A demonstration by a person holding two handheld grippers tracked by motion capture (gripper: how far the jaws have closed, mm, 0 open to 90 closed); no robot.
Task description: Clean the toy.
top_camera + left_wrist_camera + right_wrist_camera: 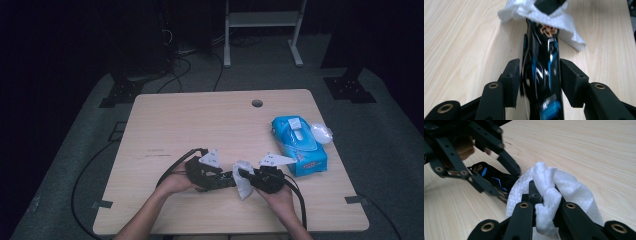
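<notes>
- Left gripper [227, 179], near the front edge of the tabletop [200, 125]: its fingers [511, 75] stand part open on either side of a slim black case [541, 75] with blue markings. A narrow gap shows at each pad, so the pads flank the case without pressing on it.
- Right gripper [245, 177]: its fingers [527, 212] are clamped tight on a bunched white wipe [549, 195], which drapes over the far end of the case.
- Position: case and wipe lie between the two hands at front centre. A blue wipe pack [299, 145] sits toward the right edge, with a small clear lid or wrapper [321, 133] just beside it.
- Risk 1: with the left fingers loose, a rub from the wipe may push the case along or twist it out from between the pads; it could slide toward the front edge.
- Risk 2: the glossy surface of the case probably gives poor purchase, so a light re-grip may slip.
- Risk 3: the wipe is held by a small pinched fold; a drag across the case could pull it free or bunch it further, leaving bare fingers to scrape the case.
- Risk 4: the two grippers work nose to nose; a small misjudged move could knock them together.
- Hard to read: the far end of the case is covered by the wipe; its near end is cut off at the bottom of the left gripper view, which is motion-blurred. What the case actually is cannot be settled. In the high view the dark grippers merge with it.
</notes>
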